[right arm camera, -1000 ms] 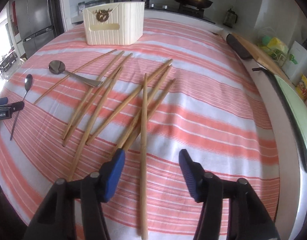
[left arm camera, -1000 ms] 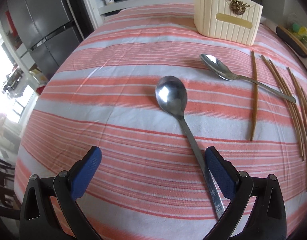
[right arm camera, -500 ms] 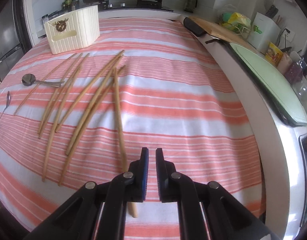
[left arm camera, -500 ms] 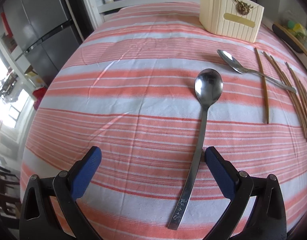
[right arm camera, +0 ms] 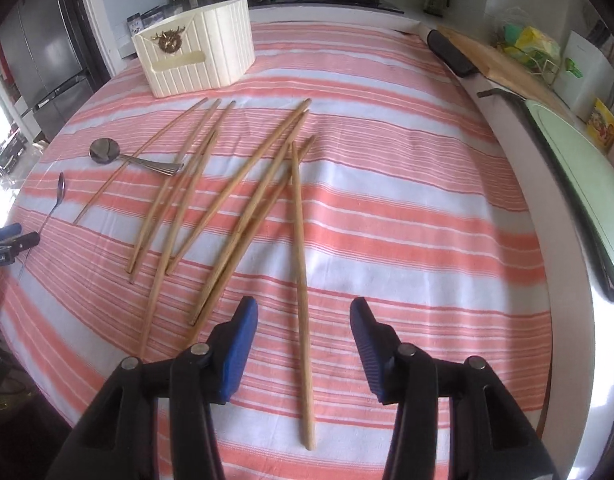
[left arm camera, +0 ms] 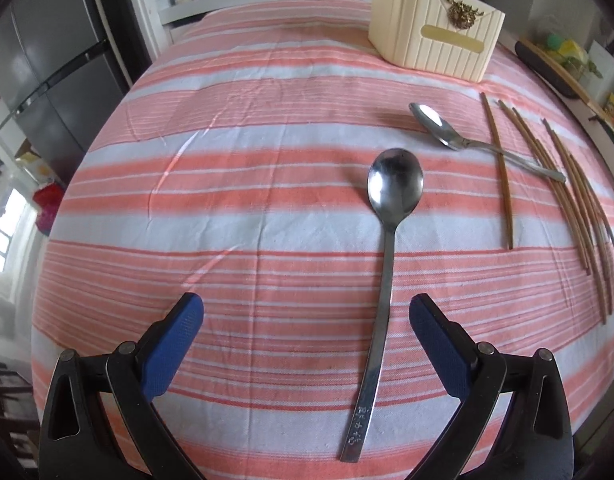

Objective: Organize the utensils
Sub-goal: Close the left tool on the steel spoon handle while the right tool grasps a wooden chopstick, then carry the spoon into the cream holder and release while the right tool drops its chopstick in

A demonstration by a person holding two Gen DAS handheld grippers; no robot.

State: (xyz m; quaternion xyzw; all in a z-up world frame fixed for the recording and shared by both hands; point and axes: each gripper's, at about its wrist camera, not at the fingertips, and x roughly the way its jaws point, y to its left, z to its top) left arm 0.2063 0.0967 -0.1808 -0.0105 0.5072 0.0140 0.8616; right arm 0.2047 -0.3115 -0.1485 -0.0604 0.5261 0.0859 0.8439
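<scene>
Jaws of left gripper (left arm camera: 307, 322) spread wide, holding nothing; handle of nearer spoon (left arm camera: 387, 264) lying on striped cloth (left arm camera: 227, 240) between blue pads, closer to right pad, untouched. Jaws of right gripper (right arm camera: 303, 322) partly apart, just been opening, nothing gripped; single chopstick (right arm camera: 301, 280) running up lower centre of frame between pads, flat on tabletop, no contact.

Spoon, left view: bowl toward centre of frame, stamped handle end at bottom. Judged stiff, thin, smooth metal, light; likely to slide or tip if pinched near bowl. Best hold judged at flat mid-handle, pads across narrow width.

Chopstick judged light, rigid wood, round enough to roll off pads; hold near thicker lower end, or near middle for balance.

Farther up, right view: loose spread of other chopsticks (right arm camera: 211, 200) at left centre, several crossing. Second spoon (right arm camera: 119, 156) at left, handle tip touching sticks. Left gripper visible at left edge.

Farthest: cream ribbed holder (right arm camera: 195, 58) upright at upper left of right view, upper right in left view; well apart from all utensils, judged destination.
</scene>
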